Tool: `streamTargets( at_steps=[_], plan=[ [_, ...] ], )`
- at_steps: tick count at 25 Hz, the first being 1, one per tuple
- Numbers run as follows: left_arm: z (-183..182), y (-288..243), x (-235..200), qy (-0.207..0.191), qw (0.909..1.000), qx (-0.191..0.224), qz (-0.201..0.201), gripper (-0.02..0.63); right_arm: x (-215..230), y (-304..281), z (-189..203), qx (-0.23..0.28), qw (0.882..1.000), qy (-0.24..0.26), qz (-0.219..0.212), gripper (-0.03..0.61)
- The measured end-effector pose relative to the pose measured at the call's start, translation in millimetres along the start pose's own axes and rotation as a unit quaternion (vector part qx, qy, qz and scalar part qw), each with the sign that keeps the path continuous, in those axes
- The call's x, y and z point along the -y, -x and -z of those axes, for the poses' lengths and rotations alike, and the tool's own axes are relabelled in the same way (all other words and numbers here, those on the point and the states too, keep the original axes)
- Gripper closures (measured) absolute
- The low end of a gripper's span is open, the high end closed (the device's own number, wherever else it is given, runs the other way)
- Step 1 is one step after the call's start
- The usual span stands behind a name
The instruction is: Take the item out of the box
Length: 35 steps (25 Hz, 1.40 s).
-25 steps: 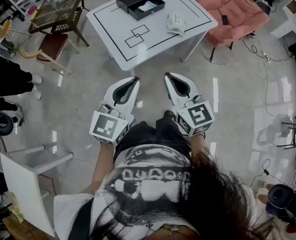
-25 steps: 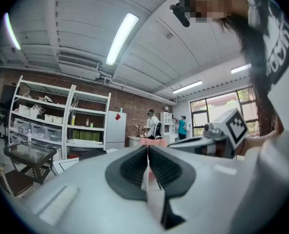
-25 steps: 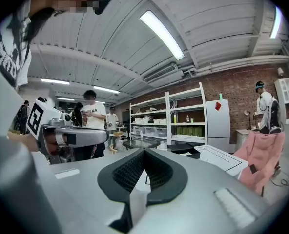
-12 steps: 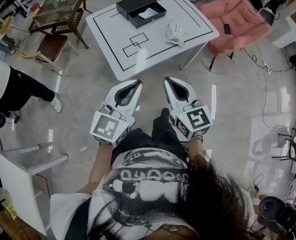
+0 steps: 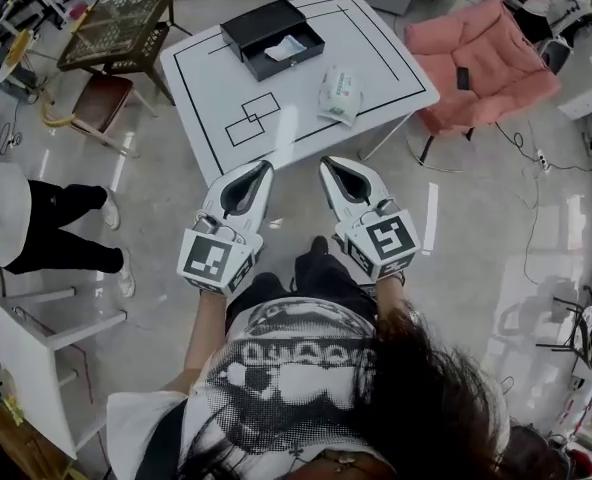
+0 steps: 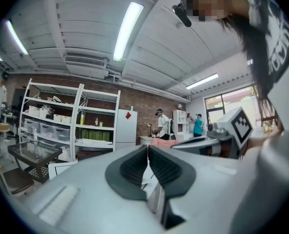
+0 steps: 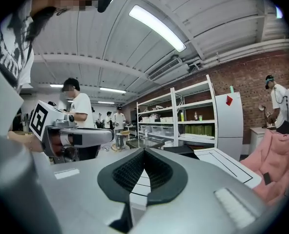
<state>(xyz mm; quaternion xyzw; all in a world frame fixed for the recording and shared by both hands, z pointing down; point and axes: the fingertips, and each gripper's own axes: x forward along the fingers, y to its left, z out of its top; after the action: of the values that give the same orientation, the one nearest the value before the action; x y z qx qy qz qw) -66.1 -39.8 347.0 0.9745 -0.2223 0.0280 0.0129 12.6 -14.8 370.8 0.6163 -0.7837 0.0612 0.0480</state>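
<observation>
I stand at the near edge of the white table. My left gripper and right gripper are held level there, each with its jaws pressed together on nothing. Toward the table's far side sits the open black box, and inside it the item, pale and flat. It looks light and limp, perhaps paper or a thin pouch, so I judge a gentle pinch on an upturned edge best. A green-and-white packet lies mid-table.
</observation>
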Motion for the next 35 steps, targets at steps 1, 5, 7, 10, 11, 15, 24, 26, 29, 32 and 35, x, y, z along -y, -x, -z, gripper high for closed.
streamTargets(
  at_steps=[1, 5, 7, 10, 11, 15, 24, 26, 29, 32, 35],
  plan=[
    [-1.9, -10.6, 0.5, 0.0, 1.0, 0.001, -0.006, 0.614, 9.7, -2.8, -1.2, 0.0, 1.0, 0.001, -0.006, 0.578],
    [-8.7, -45.0, 6.3, -0.005, 0.9998, 0.001, -0.021, 0.614, 44.6, -10.9, -5.1, 0.005, 1.0, 0.001, -0.028, 0.578],
    [-8.9, -58.9, 7.8, -0.006, 0.9995, -0.001, -0.031, 0.614, 59.8, -13.8, -5.3, 0.007, 0.999, 0.001, -0.036, 0.578],
    [-9.4, -78.9, 10.3, -0.01, 0.999, -0.006, -0.044, 0.614, 81.2, -16.0, -5.1, 0.009, 0.999, -0.001, -0.047, 0.578],
    [-9.9, -85.3, 11.6, -0.012, 0.9988, -0.006, -0.048, 0.614, 88.1, -16.2, -4.5, 0.01, 0.999, -0.002, -0.05, 0.578],
    [-11.9, -105.4, 18.5, -0.018, 0.9979, -0.008, -0.062, 0.614, 110.5, -15.2, -1.4, 0.01, 0.998, -0.004, -0.063, 0.578],
    [-1.9, -125.8, 23.3, -0.021, 0.9955, -0.033, -0.086, 0.614, 141.2, -19.8, 10.8, 0.009, 0.997, -0.02, -0.079, 0.578],
    [1.0, -126.9, 21.4, -0.021, 0.9949, -0.039, -0.09, 0.614, 144.3, -23.5, 14.3, 0.007, 0.996, -0.023, -0.081, 0.578],
    [6.7, -127.6, 15.6, -0.017, 0.9939, -0.049, -0.097, 0.614, 145.3, -30.2, 18.5, 0.003, 0.996, -0.028, -0.087, 0.578],
    [11.4, -133.2, 8.3, -0.016, 0.9932, -0.056, -0.1, 0.614, 148.6, -37.9, 21.9, -0.002, 0.995, -0.028, -0.093, 0.578],
    [11.5, -141.7, 1.0, -0.016, 0.9934, -0.056, -0.098, 0.614, 156.4, -48.3, 22.7, -0.008, 0.995, -0.026, -0.093, 0.578]
  ],
)
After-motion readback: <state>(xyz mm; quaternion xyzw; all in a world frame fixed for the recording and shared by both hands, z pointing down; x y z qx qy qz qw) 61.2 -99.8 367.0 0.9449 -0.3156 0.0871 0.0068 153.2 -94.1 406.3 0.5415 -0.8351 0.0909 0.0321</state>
